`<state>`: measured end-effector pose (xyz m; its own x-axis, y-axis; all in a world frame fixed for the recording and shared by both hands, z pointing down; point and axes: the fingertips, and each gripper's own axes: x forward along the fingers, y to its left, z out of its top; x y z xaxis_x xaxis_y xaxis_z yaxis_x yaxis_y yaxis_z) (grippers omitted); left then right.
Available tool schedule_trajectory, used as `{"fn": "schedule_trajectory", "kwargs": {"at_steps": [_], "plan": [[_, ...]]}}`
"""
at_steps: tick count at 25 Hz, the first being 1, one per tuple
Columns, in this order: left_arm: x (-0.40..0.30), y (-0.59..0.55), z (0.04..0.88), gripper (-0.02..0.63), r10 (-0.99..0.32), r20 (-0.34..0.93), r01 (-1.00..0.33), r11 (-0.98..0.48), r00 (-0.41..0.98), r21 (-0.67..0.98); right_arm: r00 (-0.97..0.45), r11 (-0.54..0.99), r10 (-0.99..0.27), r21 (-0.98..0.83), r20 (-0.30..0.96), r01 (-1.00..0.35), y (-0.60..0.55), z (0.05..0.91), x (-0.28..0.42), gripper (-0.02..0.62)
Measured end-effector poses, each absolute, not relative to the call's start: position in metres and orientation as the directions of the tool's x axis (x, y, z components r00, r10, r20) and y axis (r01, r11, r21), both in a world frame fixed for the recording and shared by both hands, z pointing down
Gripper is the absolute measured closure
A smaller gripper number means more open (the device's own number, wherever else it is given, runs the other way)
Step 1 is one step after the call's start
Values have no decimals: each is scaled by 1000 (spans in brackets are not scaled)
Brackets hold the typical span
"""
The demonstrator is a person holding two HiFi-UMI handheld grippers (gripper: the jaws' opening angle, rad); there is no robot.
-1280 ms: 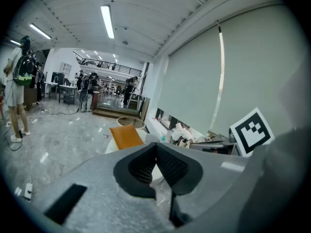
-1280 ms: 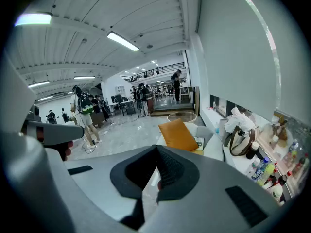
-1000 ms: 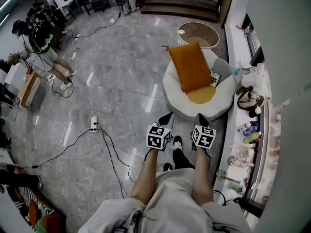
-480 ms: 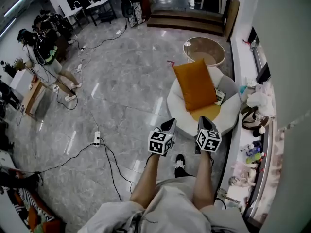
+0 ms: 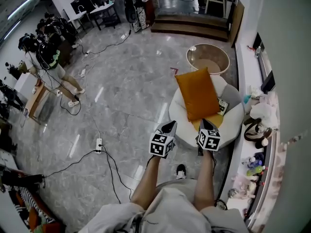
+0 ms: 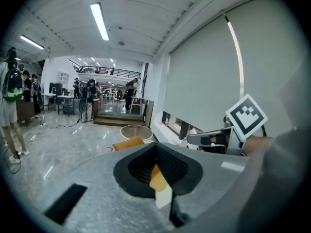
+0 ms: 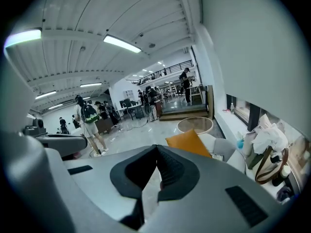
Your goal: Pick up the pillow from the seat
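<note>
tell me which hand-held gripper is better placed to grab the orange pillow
Right, probably. In the head view the right hand-held gripper points at the orange pillow's lower edge, while the left hand-held gripper sits off by the white chair's left rim. Both have shut jaws, so it must open first.

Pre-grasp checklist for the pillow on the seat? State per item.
1. Orange pillow in view, leaning on the white seat: ok.
2. Left gripper jaws open for the grab: not ok, together, nothing held.
3. Right gripper jaws open: not ok, together, nothing held.
4. Grippers at the pillow: not ok, both short of it, by the seat's near rim.
5. Pillow free of the flat printed item at its right edge: cannot tell whether they touch.
</note>
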<state>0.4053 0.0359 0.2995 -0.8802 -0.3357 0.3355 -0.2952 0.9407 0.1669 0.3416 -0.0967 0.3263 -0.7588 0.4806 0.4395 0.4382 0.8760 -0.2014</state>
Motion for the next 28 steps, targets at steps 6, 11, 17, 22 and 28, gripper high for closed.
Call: {"fn": "schedule_trajectory", "kwargs": {"at_steps": [6,11,17,22,28], "plan": [[373,28,300,597,-319,343,-293,948,-884,126,-762,878,478,-215,438,427,-106,333,304,588],[360,20,314,597,-322,359,-307,946,-876,101,-753,884,463,-185,468,429,-105,353,283,587],[356,72,321,597,-219,360,-180,974,-907,141,-728,874,474,-168,495,455,-102,364,269,586],[348,89,325,597,-209,342,-155,972,-916,178,-695,867,475,-153,540,474,-91,383,262,586],[321,105,331,597,-239,351,-184,966,-905,184,-689,864,468,-121,553,489,-66,385,242,586]]}}
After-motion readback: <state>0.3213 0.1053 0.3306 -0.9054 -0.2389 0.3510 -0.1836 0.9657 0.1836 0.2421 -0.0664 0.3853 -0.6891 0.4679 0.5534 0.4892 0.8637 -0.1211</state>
